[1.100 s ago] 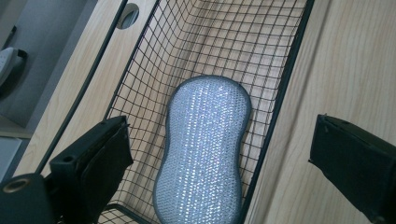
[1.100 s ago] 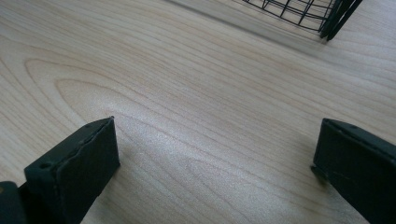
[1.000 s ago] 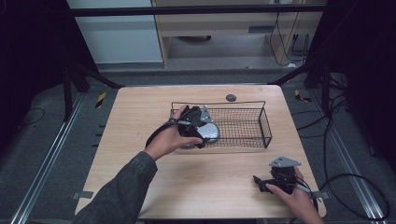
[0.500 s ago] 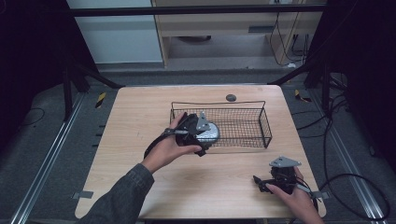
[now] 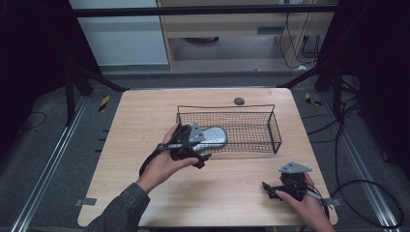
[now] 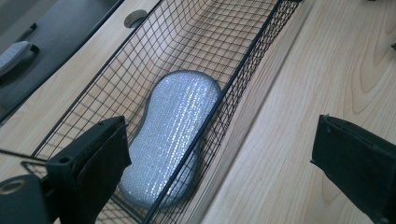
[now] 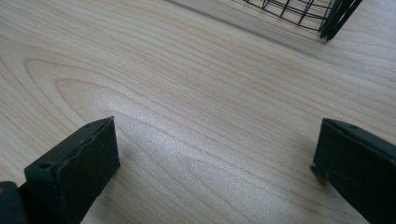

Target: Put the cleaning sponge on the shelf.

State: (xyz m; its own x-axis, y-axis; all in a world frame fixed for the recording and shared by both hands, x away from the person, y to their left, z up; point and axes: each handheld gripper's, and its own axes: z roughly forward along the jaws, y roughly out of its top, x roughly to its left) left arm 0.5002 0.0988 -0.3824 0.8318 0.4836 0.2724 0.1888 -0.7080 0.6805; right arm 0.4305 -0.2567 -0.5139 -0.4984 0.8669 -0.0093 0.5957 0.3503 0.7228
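A silvery, peanut-shaped scouring pad (image 5: 215, 137) (image 6: 173, 135) lies flat in the left end of a black wire basket (image 5: 227, 107) (image 6: 252, 51). My left gripper (image 5: 200, 144) (image 6: 222, 123) hovers at that end, straddling the basket's near wall. Its jaws have just been opening and stand open; the pad lies below, untouched by either pad. My right gripper (image 5: 270, 188) (image 7: 215, 126) rests low over bare wood near the table's front right, open, nothing between its jaws.
The basket's right half holds nothing, and its near corner (image 7: 327, 14) lies just beyond my right gripper. A dark round hole (image 5: 239, 101) (image 6: 135, 17) is in the tabletop behind the basket. Bare wood (image 5: 135, 121) spreads left of and in front of the basket.
My left gripper has drawn back toward the front left, away from the basket's middle. The pad stays in the basket. The right hand has kept still.
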